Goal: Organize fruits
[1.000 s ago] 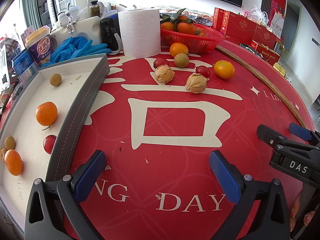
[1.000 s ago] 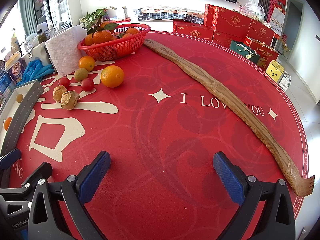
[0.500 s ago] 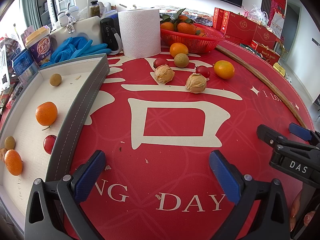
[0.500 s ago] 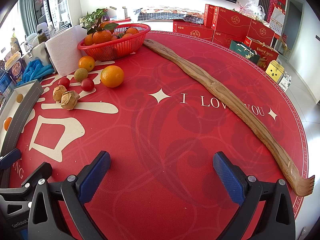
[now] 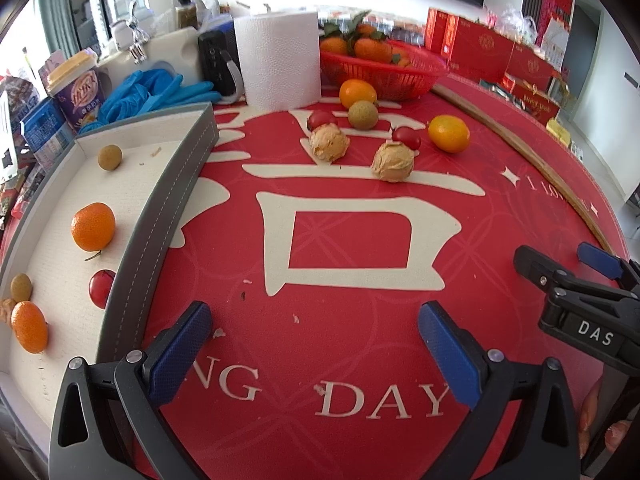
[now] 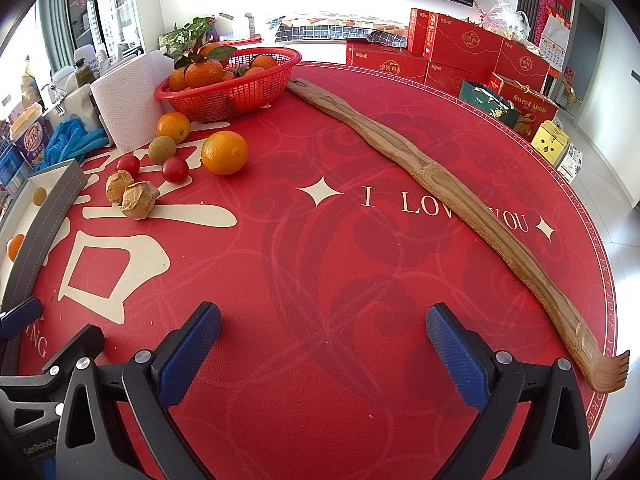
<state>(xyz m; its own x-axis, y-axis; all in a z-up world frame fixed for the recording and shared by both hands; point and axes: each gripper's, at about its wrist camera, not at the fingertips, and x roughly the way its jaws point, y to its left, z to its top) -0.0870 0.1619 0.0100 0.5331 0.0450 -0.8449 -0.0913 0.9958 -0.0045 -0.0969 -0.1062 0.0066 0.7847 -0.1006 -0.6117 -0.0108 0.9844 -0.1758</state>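
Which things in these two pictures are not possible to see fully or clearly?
- Left wrist view: cherry tomato in the tray, partly hidden by its grey wall.
- Left wrist view: brown fruit cut off by the left edge.
- Right wrist view: oranges deep in the red basket, covered by leaves and the rim.

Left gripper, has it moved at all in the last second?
No. The left gripper sits in the same spot against the white DAY lettering, jaws equally open.

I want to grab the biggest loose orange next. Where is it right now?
The large orange lies on the red mat at the left of the right wrist view, in front of the red basket and just right of a cherry tomato.
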